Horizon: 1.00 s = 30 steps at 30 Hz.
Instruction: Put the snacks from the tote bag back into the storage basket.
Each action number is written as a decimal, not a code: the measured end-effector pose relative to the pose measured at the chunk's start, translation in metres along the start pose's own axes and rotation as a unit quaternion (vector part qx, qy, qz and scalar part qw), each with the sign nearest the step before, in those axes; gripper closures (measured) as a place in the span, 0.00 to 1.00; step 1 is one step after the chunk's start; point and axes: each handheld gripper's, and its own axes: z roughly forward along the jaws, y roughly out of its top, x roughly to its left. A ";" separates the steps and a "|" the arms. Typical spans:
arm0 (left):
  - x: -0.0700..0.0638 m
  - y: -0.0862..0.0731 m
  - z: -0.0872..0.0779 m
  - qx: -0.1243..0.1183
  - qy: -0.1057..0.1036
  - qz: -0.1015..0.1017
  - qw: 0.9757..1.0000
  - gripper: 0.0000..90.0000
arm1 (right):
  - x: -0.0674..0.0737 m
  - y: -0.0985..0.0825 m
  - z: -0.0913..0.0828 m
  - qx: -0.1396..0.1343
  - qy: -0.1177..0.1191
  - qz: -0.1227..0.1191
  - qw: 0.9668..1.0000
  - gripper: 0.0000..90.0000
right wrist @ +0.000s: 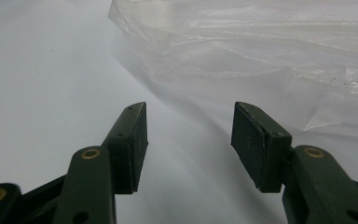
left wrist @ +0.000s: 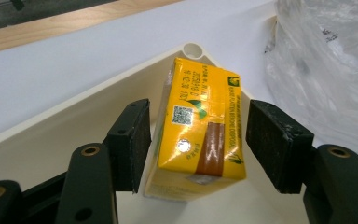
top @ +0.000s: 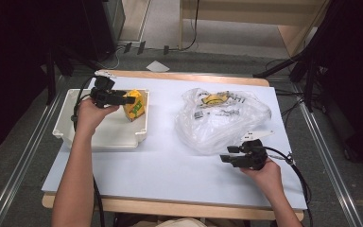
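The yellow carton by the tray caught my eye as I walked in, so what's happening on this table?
A person works with a gripper in each hand. The left gripper has its open jaws on either side of the yellow carton, which sits in a corner of the white tray; there are gaps at both pads, so it isn't clamped. The right gripper is open and empty beside the clear plastic bag.

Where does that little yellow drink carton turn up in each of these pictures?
High view: the yellow carton sits upper left, in the far right corner of the white tray, at the left gripper.
Left gripper view: centre, between the open jaws, the right pad clearly apart from it.
Right gripper view: not in it.
Shared landmark: the clear plastic bag, right of the carton in the left gripper view and ahead of the right gripper.
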 end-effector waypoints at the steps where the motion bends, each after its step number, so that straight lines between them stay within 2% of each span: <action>1: -0.001 0.000 -0.002 0.000 0.001 0.000 1.000 0.45 | 0.000 0.000 0.000 0.000 0.000 0.000 1.000 0.52; 5: -0.005 -0.001 -0.011 0.001 0.011 0.002 1.000 0.45 | -0.001 0.001 -0.001 -0.003 0.000 -0.002 1.000 0.52; 12: -0.006 -0.008 -0.021 0.007 0.016 -0.016 1.000 0.44 | -0.003 0.002 -0.002 -0.009 0.000 -0.002 1.000 0.52; 14: -0.008 -0.009 -0.023 0.008 0.017 -0.014 1.000 0.44 | -0.003 0.003 -0.002 -0.011 0.001 -0.002 1.000 0.52; 17: -0.010 -0.014 -0.028 -0.001 0.015 -0.021 1.000 0.45 | -0.004 0.004 -0.002 -0.012 0.002 0.001 1.000 0.52; 23: -0.014 -0.025 -0.026 0.008 0.015 -0.032 0.999 0.46 | -0.006 0.005 -0.002 -0.015 0.003 0.002 1.000 0.52; 26: -0.015 -0.029 -0.025 0.010 0.011 -0.033 0.999 0.49 | -0.006 0.005 -0.002 -0.019 0.003 0.003 1.000 0.52; 30: -0.017 -0.034 -0.022 0.016 -0.002 -0.026 1.000 0.60 | -0.007 0.005 -0.001 -0.017 0.004 0.005 1.000 0.52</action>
